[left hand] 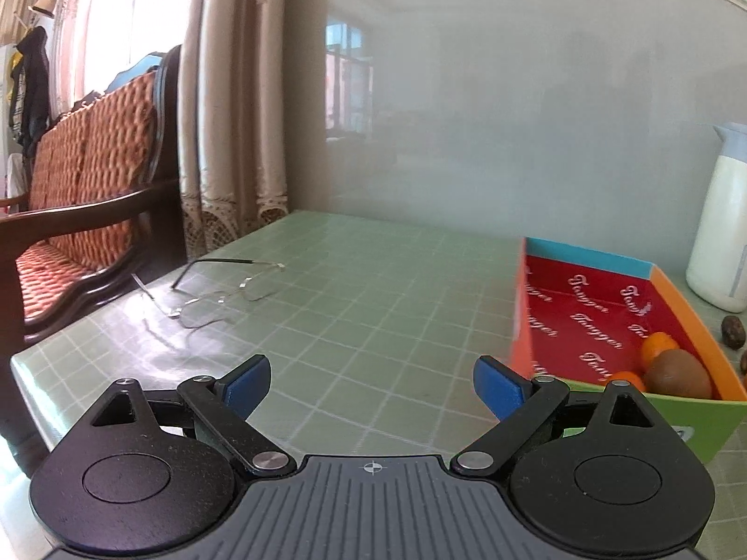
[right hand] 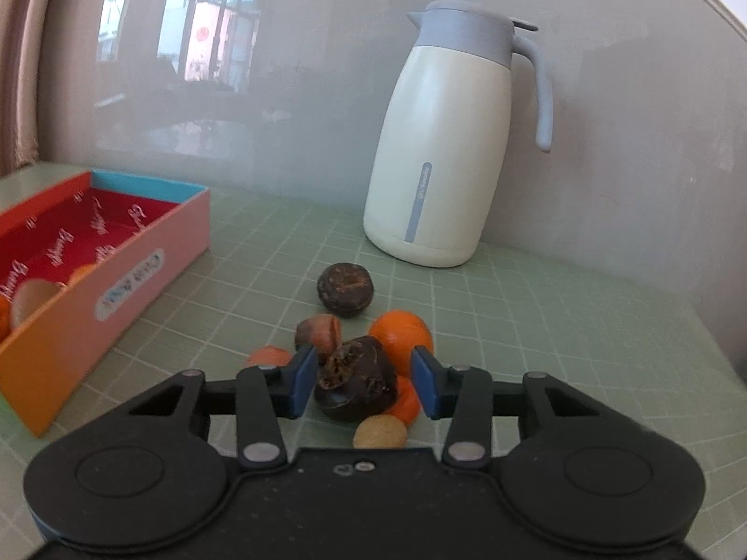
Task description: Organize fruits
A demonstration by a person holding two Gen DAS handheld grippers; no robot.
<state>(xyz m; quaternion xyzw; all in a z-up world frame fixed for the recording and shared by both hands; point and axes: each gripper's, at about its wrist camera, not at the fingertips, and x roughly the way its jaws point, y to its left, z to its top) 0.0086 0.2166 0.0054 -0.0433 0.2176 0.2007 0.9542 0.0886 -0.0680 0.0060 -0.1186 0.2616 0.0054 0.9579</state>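
Right wrist view showed the right gripper with its blue fingers apart on both sides of a dark dried fruit; I could not tell if they touched it. Around it on the green table lay an orange fruit, a brown halved fruit and a second dark fruit in front of the white jug. The left gripper was spread wide and held nothing, beside the colourful box that had a kiwi inside. Glasses lay on the table further to the left.
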